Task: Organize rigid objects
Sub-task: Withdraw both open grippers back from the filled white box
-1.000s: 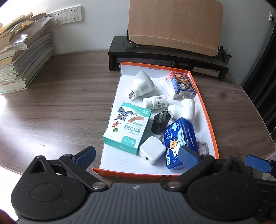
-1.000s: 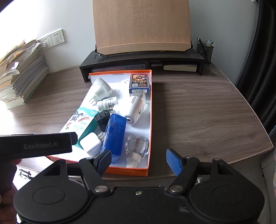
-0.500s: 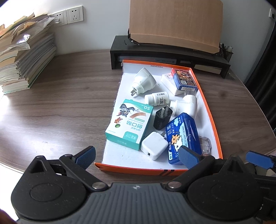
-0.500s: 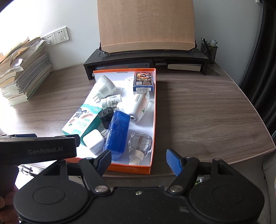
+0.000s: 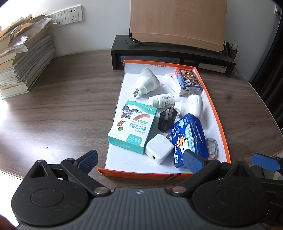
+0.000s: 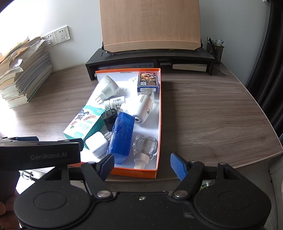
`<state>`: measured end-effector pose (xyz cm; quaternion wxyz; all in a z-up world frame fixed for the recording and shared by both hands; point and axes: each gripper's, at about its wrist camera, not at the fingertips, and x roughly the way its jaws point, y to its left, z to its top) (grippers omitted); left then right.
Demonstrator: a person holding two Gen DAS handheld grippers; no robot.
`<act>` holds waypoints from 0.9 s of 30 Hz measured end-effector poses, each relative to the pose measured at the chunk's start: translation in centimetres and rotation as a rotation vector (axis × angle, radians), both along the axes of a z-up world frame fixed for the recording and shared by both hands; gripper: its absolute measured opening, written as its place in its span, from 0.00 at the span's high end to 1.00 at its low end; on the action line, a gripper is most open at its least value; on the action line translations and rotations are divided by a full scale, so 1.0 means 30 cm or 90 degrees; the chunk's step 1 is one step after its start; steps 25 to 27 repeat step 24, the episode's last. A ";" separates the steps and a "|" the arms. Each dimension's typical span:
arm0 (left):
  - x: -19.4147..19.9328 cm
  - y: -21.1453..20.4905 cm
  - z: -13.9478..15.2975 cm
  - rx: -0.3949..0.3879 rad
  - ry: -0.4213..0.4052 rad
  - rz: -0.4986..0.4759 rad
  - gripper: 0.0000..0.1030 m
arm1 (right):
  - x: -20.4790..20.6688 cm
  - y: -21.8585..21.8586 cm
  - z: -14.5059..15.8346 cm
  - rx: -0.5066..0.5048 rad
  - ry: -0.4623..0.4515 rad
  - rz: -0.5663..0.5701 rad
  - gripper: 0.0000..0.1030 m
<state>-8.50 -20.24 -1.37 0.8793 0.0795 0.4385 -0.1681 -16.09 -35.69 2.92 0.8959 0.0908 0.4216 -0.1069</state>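
An orange-rimmed white tray (image 5: pixel 219 123) (image 6: pixel 160 113) lies on the wooden desk. In it are a green plaster box (image 5: pixel 132 126) (image 6: pixel 83 123), a blue tin (image 5: pixel 188 139) (image 6: pixel 122 136), a white charger cube (image 5: pixel 159 150) (image 6: pixel 97 144), a black plug (image 5: pixel 166 119) (image 6: pixel 109 118), a small white bottle (image 5: pixel 161 100), a white plug adapter (image 5: pixel 146 82) (image 6: pixel 107 88), a white vaporizer (image 5: pixel 191 107) (image 6: pixel 141 109), a clear bottle (image 6: pixel 145 146) and a card box (image 5: pixel 188 78) (image 6: pixel 148 81). My left gripper (image 5: pixel 140 160) is open and empty, at the tray's near edge. My right gripper (image 6: pixel 142 165) is open and empty, near the tray's near right corner.
A stack of papers and books (image 5: pixel 23 62) (image 6: pixel 21 70) stands at the far left. A black monitor riser (image 5: pixel 173 53) (image 6: pixel 150 58) with a wooden board stands behind the tray. A pen holder (image 6: pixel 214 48) stands at the far right. Wall sockets (image 5: pixel 68 15) are at the back.
Both grippers have pulled back slightly toward me, so the tray sits farther out in both views. Nothing in the tray has moved. Both stay open.
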 end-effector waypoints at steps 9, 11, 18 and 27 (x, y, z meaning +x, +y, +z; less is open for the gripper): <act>0.009 0.011 -0.005 0.002 0.003 0.001 0.00 | 0.014 0.015 -0.004 -0.001 0.004 0.003 0.19; 0.009 0.011 -0.006 0.003 0.003 0.001 0.00 | 0.016 0.016 -0.004 -0.002 0.005 0.003 0.19; 0.013 0.017 -0.007 0.003 0.001 0.000 0.00 | 0.022 0.024 -0.002 -0.003 0.006 0.004 0.19; 0.020 0.020 -0.001 0.006 -0.006 0.003 0.00 | 0.029 0.026 -0.002 -0.005 0.005 0.003 0.19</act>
